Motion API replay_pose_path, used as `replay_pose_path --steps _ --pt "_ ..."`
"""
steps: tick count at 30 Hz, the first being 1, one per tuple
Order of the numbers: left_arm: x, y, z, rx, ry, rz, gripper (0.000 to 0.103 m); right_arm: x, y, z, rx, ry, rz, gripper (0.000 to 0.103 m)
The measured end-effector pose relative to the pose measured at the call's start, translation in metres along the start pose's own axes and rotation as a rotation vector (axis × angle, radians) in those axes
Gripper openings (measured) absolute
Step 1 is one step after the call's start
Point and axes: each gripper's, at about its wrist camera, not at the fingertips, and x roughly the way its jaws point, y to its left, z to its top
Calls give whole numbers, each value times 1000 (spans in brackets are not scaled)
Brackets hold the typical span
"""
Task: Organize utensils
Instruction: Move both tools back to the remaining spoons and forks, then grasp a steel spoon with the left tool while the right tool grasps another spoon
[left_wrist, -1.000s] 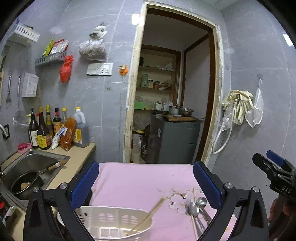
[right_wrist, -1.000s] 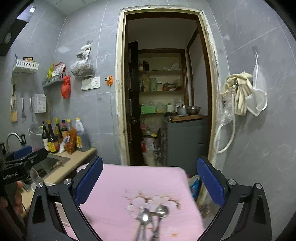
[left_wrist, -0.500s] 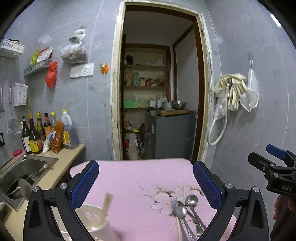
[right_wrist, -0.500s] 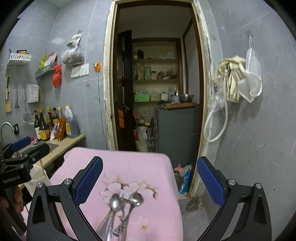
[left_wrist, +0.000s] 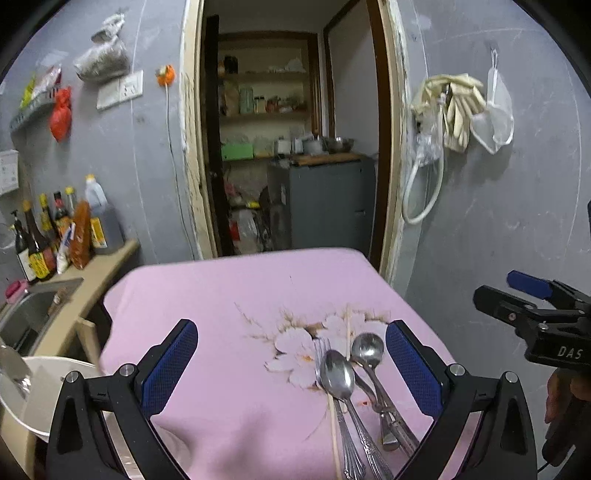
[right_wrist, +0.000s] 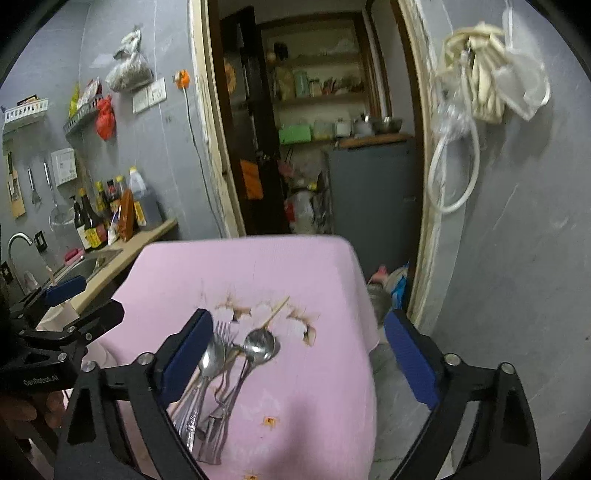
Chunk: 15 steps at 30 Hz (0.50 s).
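A small heap of metal utensils lies on the pink flowered cloth (left_wrist: 229, 295): an oval spoon (left_wrist: 338, 374), a round spoon (left_wrist: 367, 347), a fork (left_wrist: 320, 349) and a thin chopstick (left_wrist: 347, 325). My left gripper (left_wrist: 291, 365) hovers open over the cloth with the heap near its right pad. In the right wrist view the oval spoon (right_wrist: 212, 356), round spoon (right_wrist: 260, 345), fork (right_wrist: 221, 328) and chopstick (right_wrist: 274, 312) lie between the right gripper's (right_wrist: 299, 354) jaws, close to its left pad. Those jaws are closing; neither pad presses on anything.
A white basket (left_wrist: 31, 391) with a chopstick in it stands at the cloth's left edge. Beyond it are a steel sink (left_wrist: 26, 321) and a counter with sauce bottles (left_wrist: 59, 229). An open doorway (left_wrist: 295, 147) lies past the table; a grey wall is on the right.
Both grippers have sunk and come in over the utensil heap, which looks larger. The basket has slid to the left wrist view's left edge. The right jaws stand a little narrower.
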Motion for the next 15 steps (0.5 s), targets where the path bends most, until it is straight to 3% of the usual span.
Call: replay_pose_path --steps 4,9,15 --pt "20 -4 -9 -5 40 -5 100 28 -4 -13 13 59 41 71" --pt "44 -10 -21 7 98 -14 91 62 -6 -26 37 130 94 57" --pt "75 -13 -30 -19 195 -69 66 94 -7 -37 46 206 136 44"
